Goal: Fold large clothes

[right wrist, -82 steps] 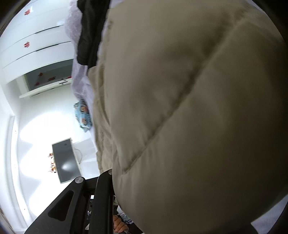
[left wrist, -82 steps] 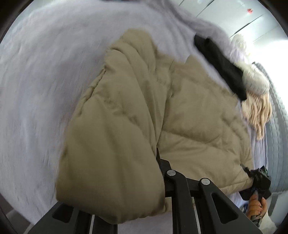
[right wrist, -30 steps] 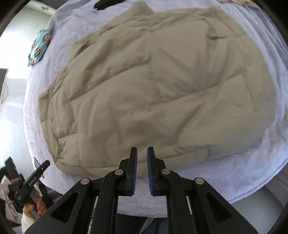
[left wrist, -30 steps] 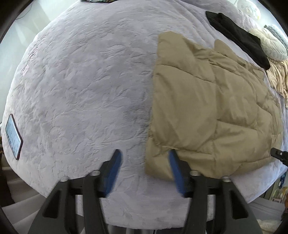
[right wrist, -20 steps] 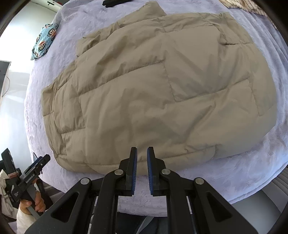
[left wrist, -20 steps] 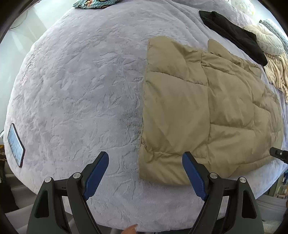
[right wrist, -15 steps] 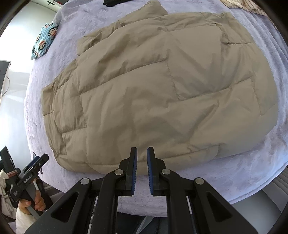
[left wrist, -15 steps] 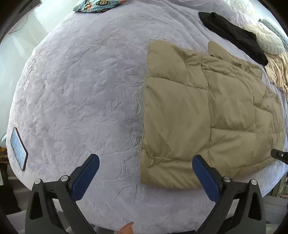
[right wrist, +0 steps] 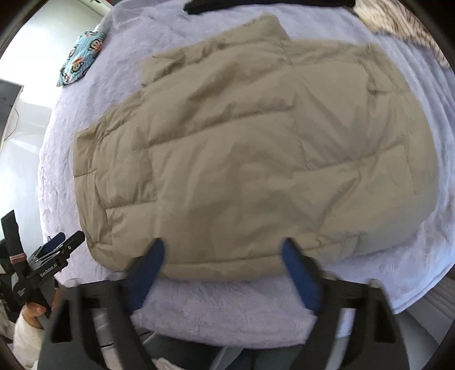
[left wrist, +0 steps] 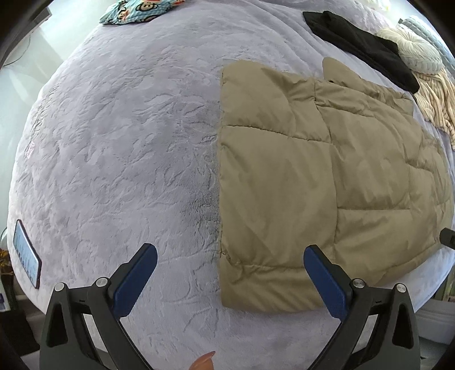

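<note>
Across a wide bed (left wrist: 113, 170) covered in a pale lilac plush blanket, a tan quilted puffer jacket (left wrist: 327, 176) is lying flat, its near hem running close to the bed's front edge. Above that edge the left gripper (left wrist: 227, 273) is hovering, pointing steeply down, its blue-padded fingers (left wrist: 133, 279) standing spread as wide as they go and gripping nothing; the jacket's near left corner is sitting between them in the left wrist view, untouched. Over the hem further along, the right gripper (right wrist: 223, 270) is hanging with its jaws opening at this moment, its blurred blue fingers (right wrist: 301, 276) framing the jacket's hem without pressing on it.

Beyond the jacket's collar, a black garment (left wrist: 361, 45) is stretching across the far side of the bed, just beside a cream knitted cushion (left wrist: 418, 51) and a striped beige throw (left wrist: 438, 96). Toward the far left corner a blue cloth printed with cartoon monkey faces (left wrist: 136, 11) is lying on the blanket, well apart from the jacket. Near the bed's left edge a phone (left wrist: 25, 253) is resting with its screen lit.

At the lower left of the right wrist view, a person's hand (right wrist: 34, 310) is gripping the black handle of the left gripper, a white sleeve (right wrist: 25, 333) showing beneath it.
</note>
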The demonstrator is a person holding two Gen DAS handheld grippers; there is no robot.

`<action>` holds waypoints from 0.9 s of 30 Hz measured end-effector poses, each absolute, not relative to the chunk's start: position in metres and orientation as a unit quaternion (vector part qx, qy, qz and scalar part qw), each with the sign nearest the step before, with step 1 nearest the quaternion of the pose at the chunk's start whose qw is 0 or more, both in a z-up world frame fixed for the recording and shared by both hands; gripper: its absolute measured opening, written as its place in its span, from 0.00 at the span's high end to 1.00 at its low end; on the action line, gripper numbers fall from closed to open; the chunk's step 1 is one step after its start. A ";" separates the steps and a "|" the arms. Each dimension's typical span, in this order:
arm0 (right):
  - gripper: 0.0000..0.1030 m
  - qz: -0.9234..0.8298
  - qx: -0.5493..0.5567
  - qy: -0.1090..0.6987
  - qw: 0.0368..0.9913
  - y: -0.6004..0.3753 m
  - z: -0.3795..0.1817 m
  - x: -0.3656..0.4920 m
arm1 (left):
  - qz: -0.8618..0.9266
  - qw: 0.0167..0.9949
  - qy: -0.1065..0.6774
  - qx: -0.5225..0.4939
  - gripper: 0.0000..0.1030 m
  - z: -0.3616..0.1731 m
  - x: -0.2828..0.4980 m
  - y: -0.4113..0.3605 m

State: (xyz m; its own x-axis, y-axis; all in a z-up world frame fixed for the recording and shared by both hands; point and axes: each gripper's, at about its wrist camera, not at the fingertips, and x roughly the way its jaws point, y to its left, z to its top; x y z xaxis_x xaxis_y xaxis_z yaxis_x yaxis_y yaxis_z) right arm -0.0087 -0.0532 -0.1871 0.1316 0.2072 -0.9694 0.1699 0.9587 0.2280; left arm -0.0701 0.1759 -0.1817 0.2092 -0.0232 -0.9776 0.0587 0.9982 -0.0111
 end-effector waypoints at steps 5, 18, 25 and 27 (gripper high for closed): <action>0.12 0.020 0.151 0.667 0.730 -0.046 -0.195 -0.007 | -0.022 0.781 0.624 -0.007 0.00 -0.186 -0.059 0.193; 0.12 0.010 0.169 0.696 0.698 -0.041 -0.227 -0.008 | -0.146 0.738 0.647 -0.125 0.00 -0.217 -0.023 0.233; 0.12 0.003 0.167 0.700 0.694 -0.042 -0.232 -0.006 | -0.230 0.708 0.649 -0.157 0.00 -0.246 0.003 0.212; 0.12 0.001 0.167 0.701 0.693 -0.042 -0.233 -0.007 | -0.256 0.697 0.649 -0.165 0.00 -0.253 0.009 0.201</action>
